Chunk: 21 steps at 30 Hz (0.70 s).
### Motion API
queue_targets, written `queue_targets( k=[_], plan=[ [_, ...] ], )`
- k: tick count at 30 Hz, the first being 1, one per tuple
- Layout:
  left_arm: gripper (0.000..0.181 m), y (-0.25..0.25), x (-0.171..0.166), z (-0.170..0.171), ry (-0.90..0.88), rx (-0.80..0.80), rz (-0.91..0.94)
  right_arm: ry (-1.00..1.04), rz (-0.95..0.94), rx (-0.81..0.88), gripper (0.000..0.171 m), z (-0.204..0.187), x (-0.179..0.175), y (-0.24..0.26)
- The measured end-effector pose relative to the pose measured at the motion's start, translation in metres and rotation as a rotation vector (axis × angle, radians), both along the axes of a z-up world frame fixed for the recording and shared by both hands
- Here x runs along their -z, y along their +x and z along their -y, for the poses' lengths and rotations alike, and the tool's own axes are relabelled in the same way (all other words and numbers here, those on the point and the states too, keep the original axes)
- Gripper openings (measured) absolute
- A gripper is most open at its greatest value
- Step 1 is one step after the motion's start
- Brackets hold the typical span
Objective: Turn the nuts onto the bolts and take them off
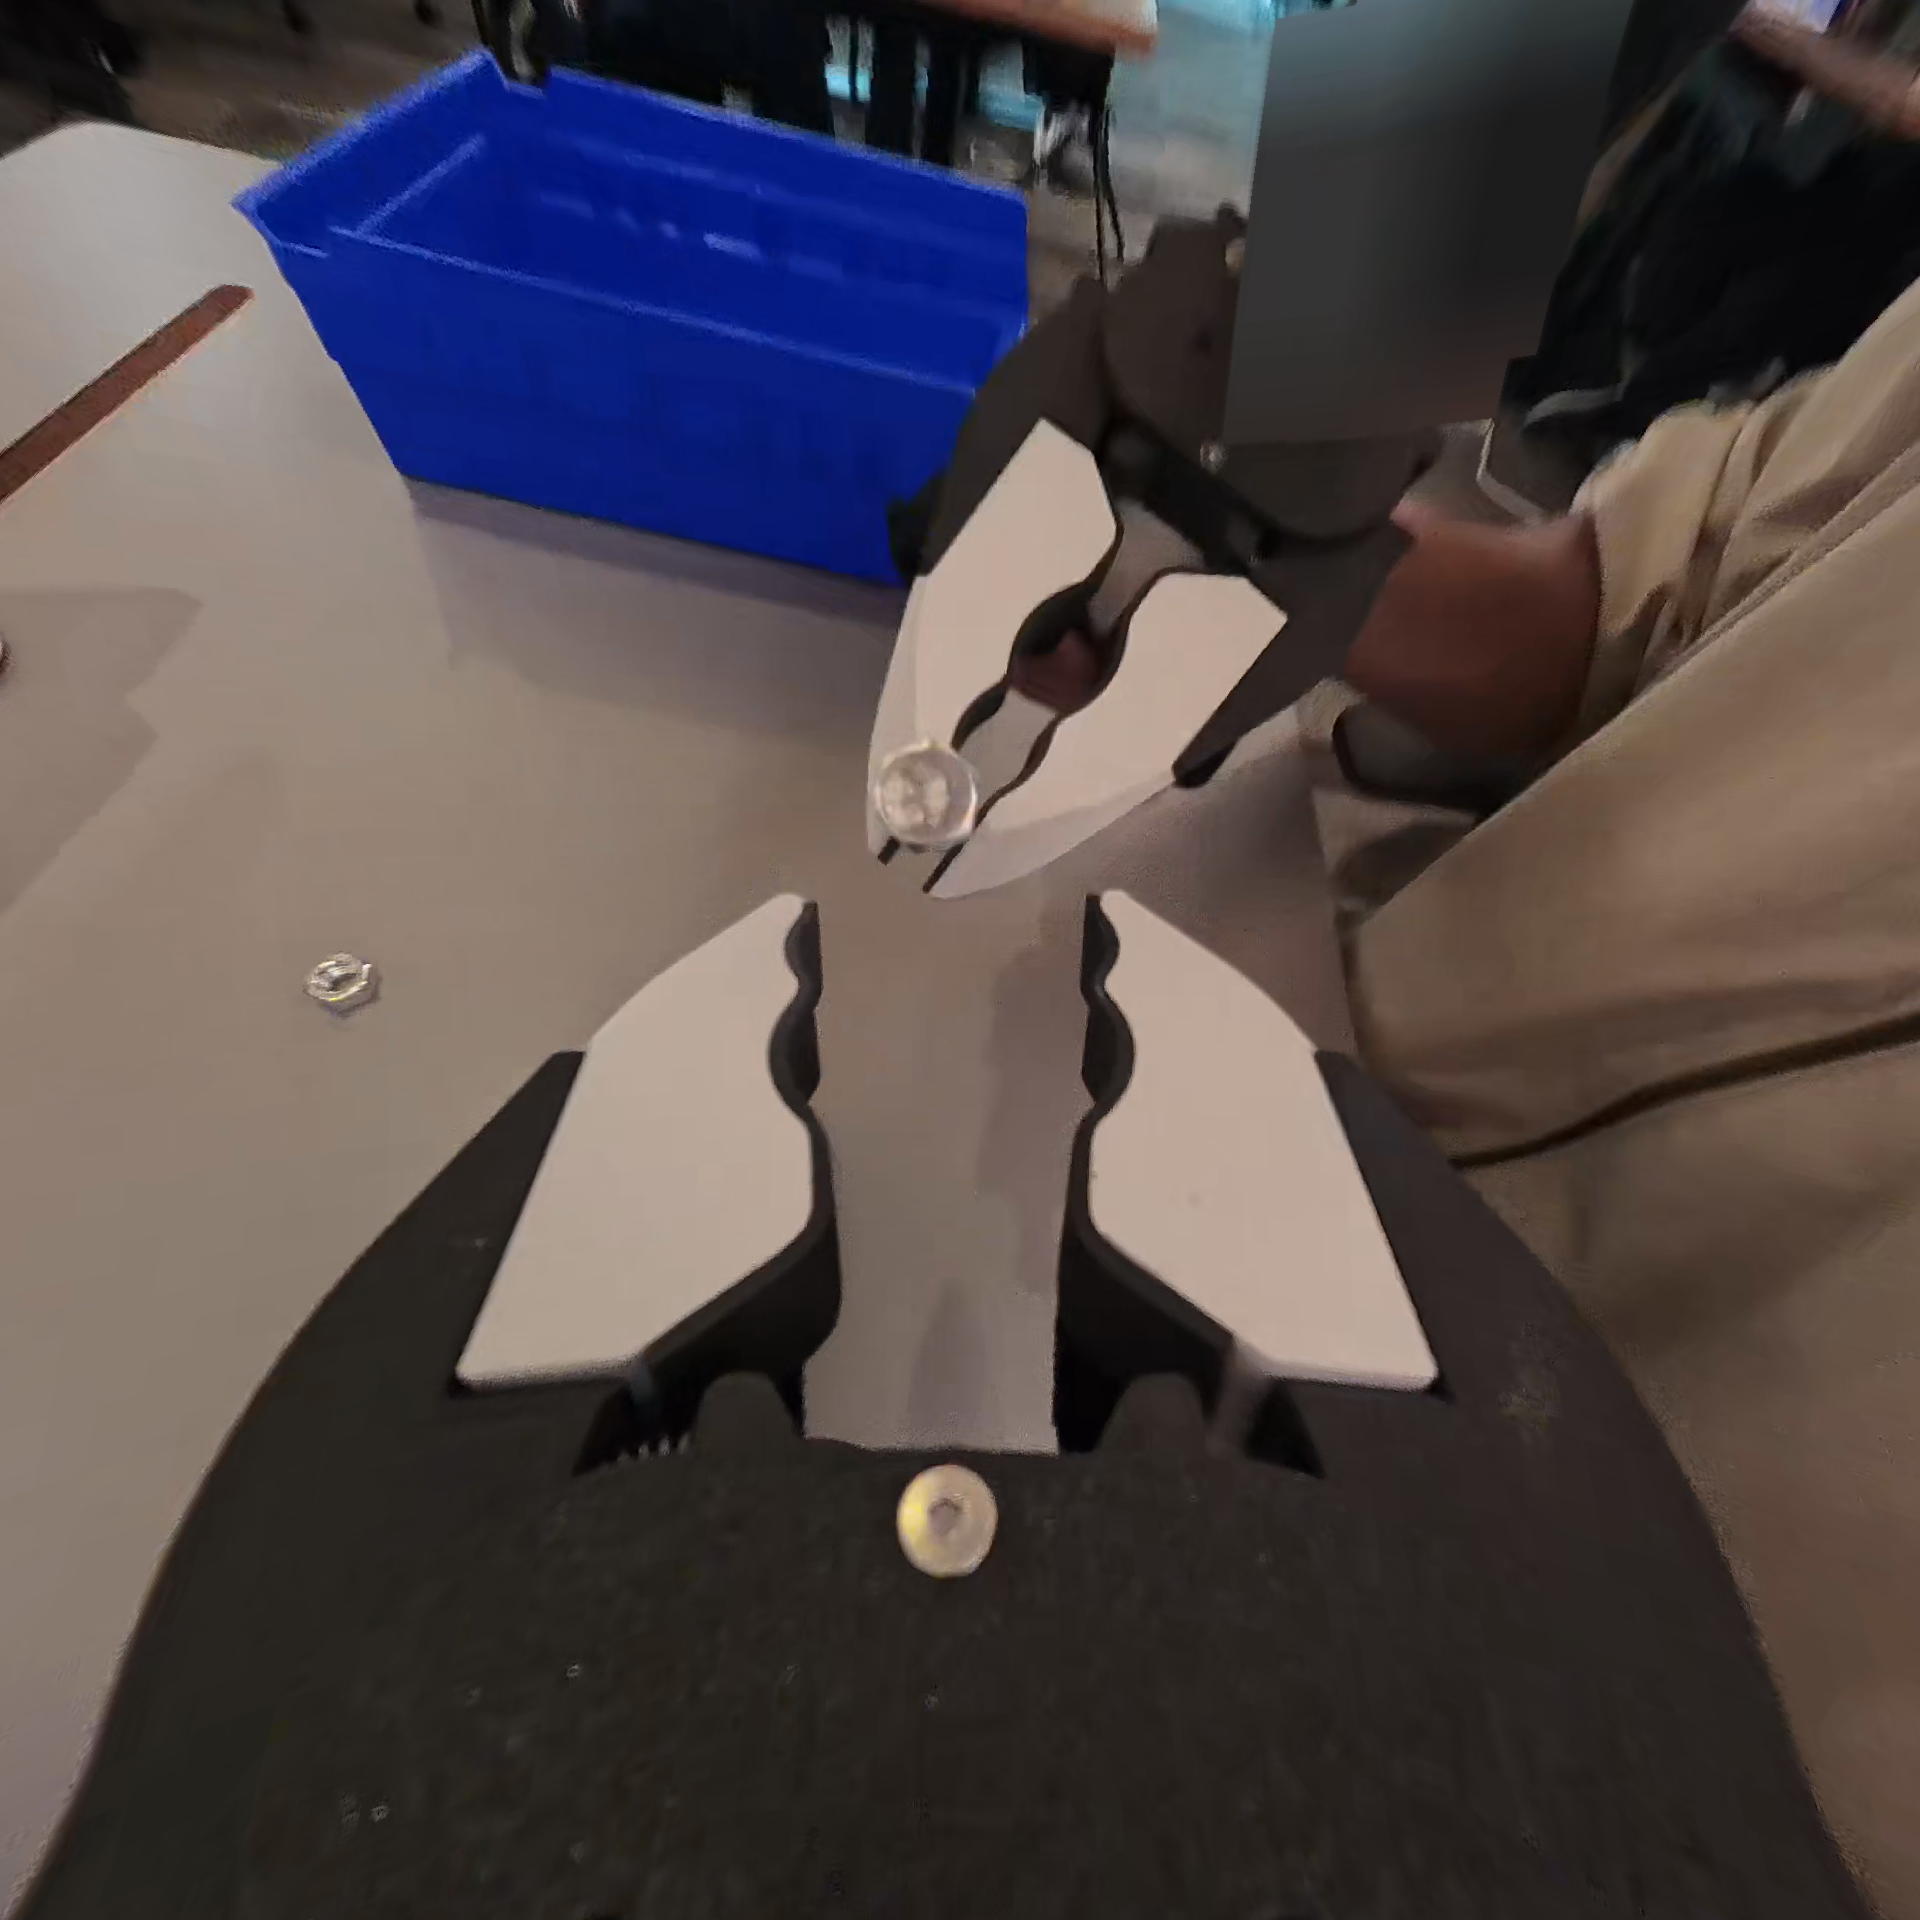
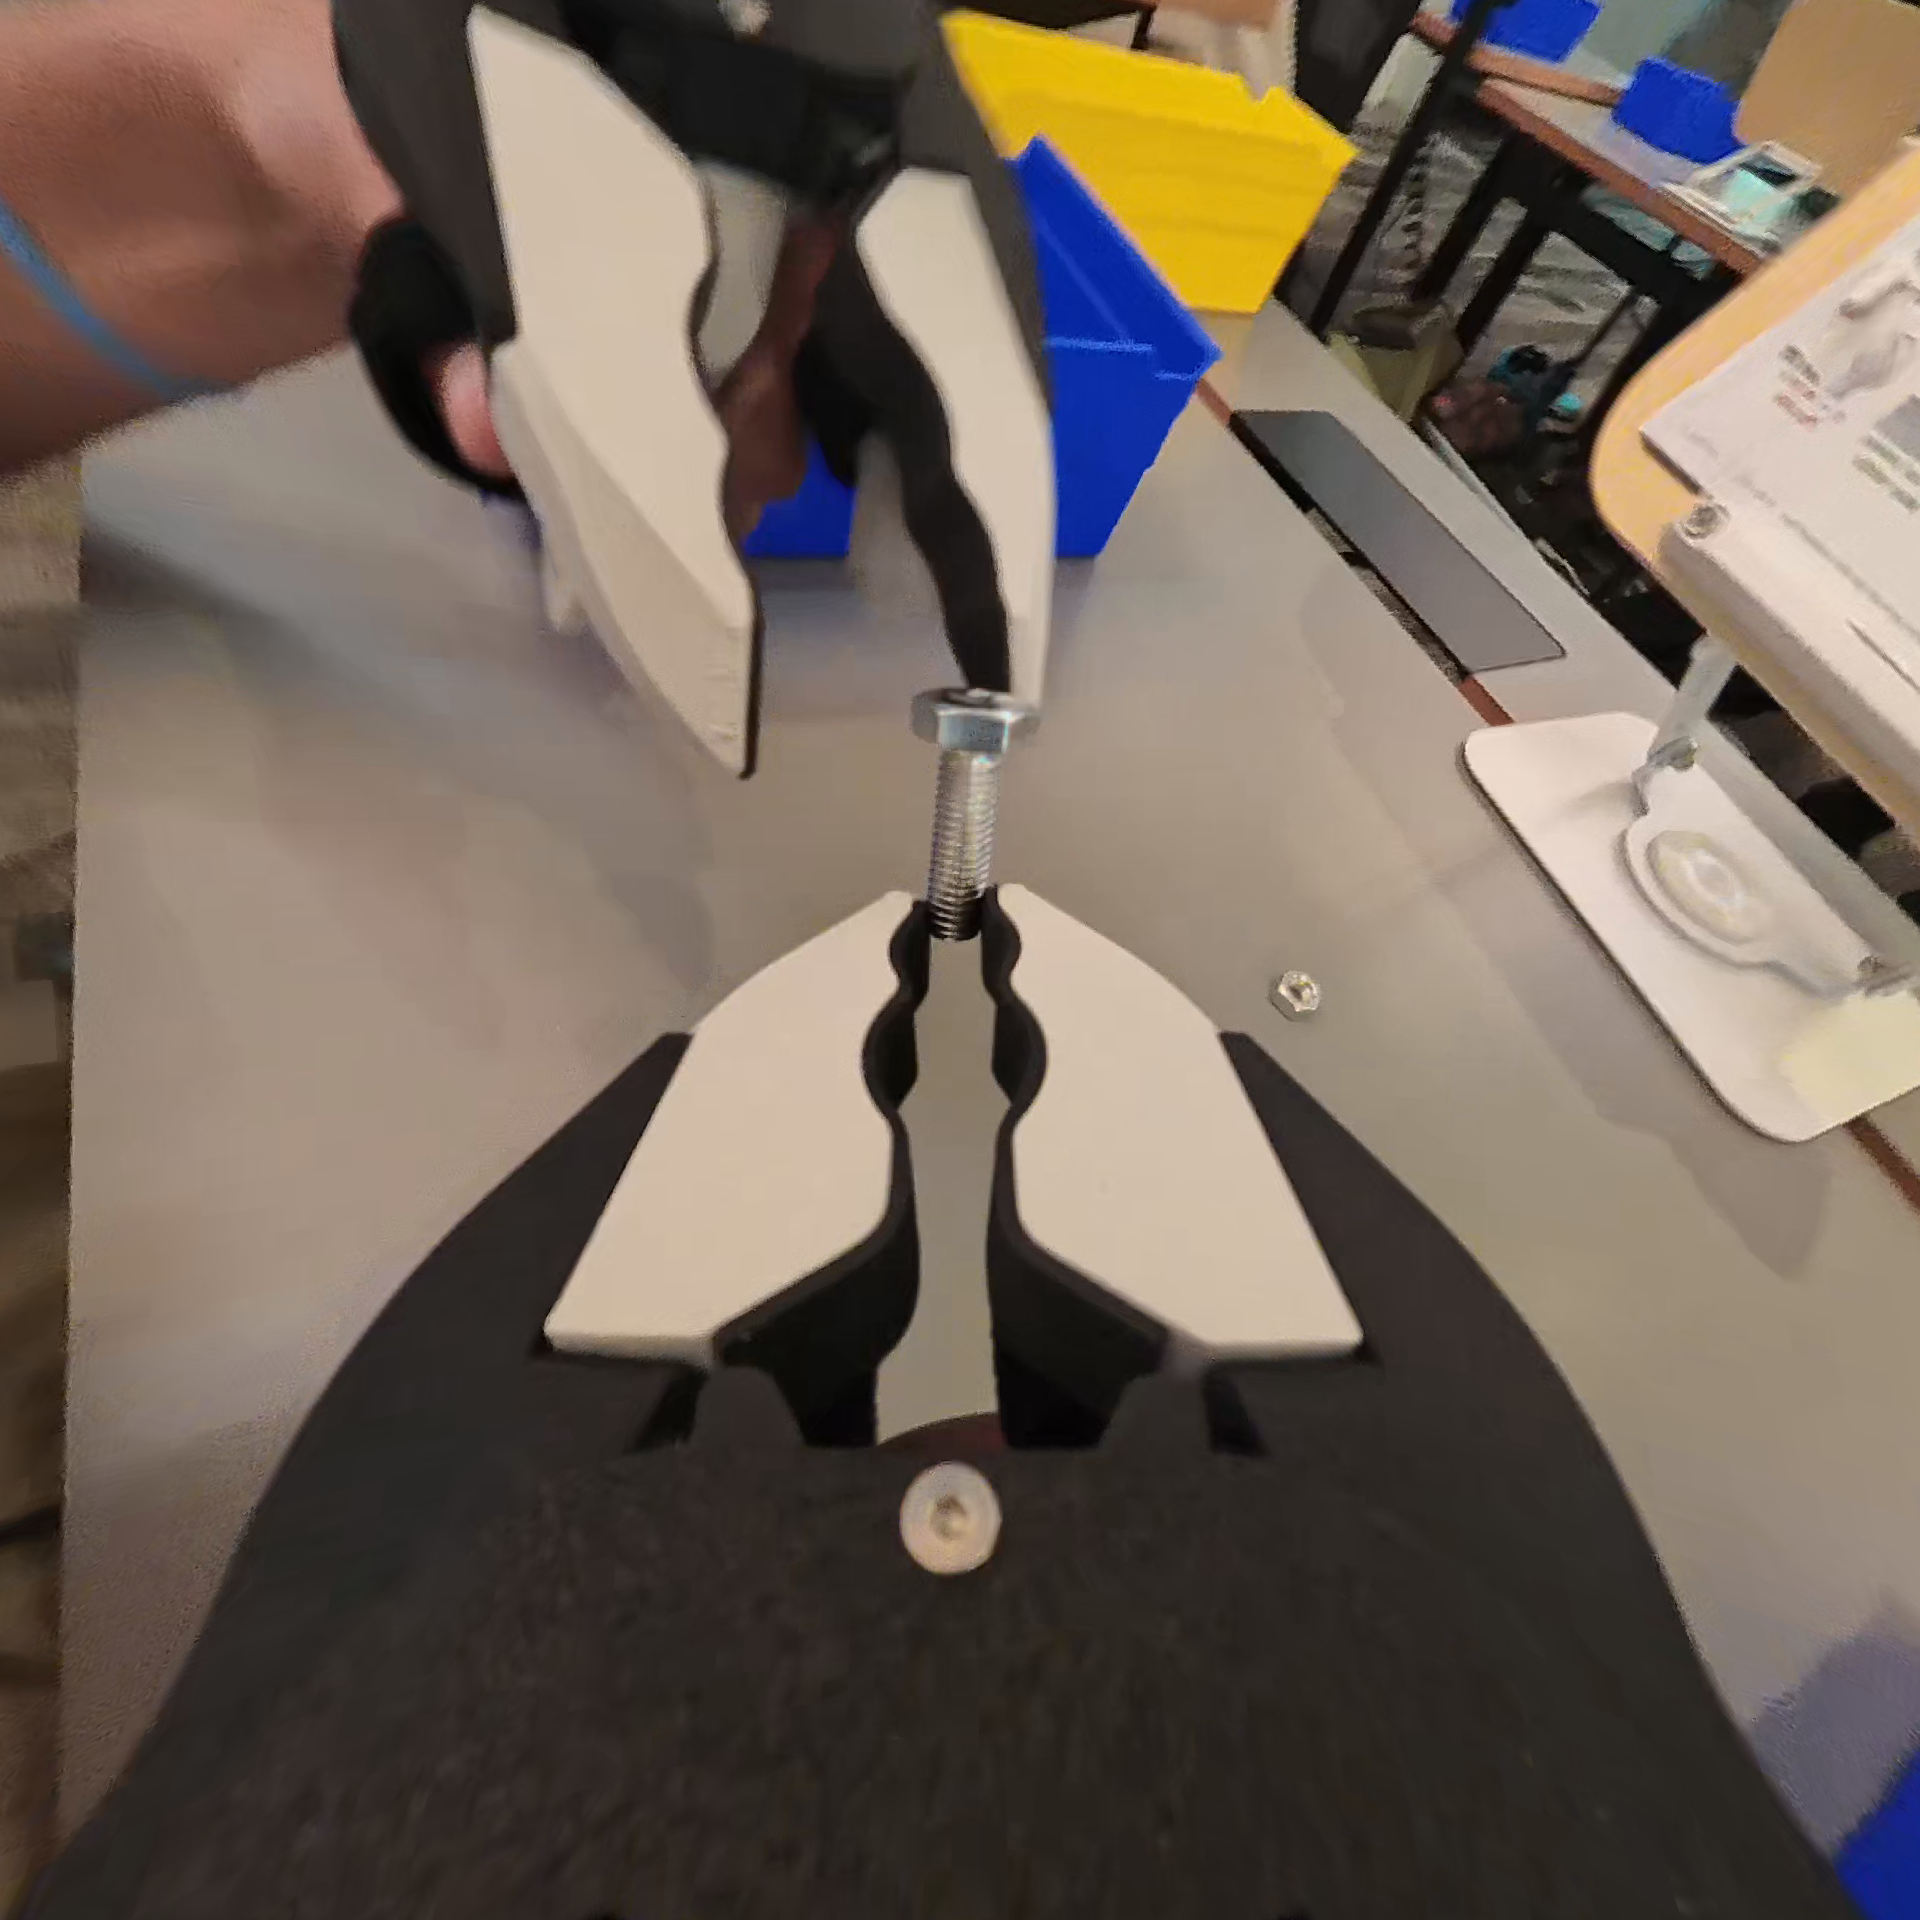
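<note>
My right gripper is shut on the threaded end of a silver bolt, which points away from it with its hex head at the far end. In the left wrist view the right gripper holds the bolt's head facing the camera. My left gripper is open and empty, just short of the bolt. In the right wrist view the left gripper hangs over the bolt, with one fingertip at the head. A loose nut lies on the grey table; it also shows in the right wrist view.
A blue bin stands at the back of the table, also in the right wrist view, with a yellow bin behind it. A white stand sits at the right. A person's tan sleeve fills the right side. Left and right tips are no more than a few centimetres apart. Both grippers' tips are roughly 20 cm from the loose nut.
</note>
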<state>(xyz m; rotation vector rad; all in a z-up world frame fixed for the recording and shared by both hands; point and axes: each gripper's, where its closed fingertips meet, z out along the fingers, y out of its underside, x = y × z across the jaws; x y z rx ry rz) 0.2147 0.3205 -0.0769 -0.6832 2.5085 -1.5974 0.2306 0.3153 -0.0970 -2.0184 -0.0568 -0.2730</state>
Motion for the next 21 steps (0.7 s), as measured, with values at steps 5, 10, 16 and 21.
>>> queue_targets(
  k=[5, 10, 16, 21],
  plan=[
    [0.043, -0.006, -0.001, 0.003, 0.168, 0.109, 0.087, -0.14, 0.097, -0.153, 0.009, -0.002, 0.007, -0.012],
    [0.041, -0.006, -0.001, 0.006, 0.23, 0.158, 0.126, -0.156, 0.123, -0.207, 0.009, -0.003, 0.002, -0.019],
    [0.04, -0.012, -0.005, 0.007, 0.216, 0.191, 0.187, -0.124, 0.128, -0.184, 0.009, -0.001, -0.003, -0.016],
    [0.037, -0.005, -0.006, 0.007, 0.183, 0.138, 0.187, -0.085, 0.168, -0.14, 0.009, -0.002, -0.008, -0.013]
  ],
)
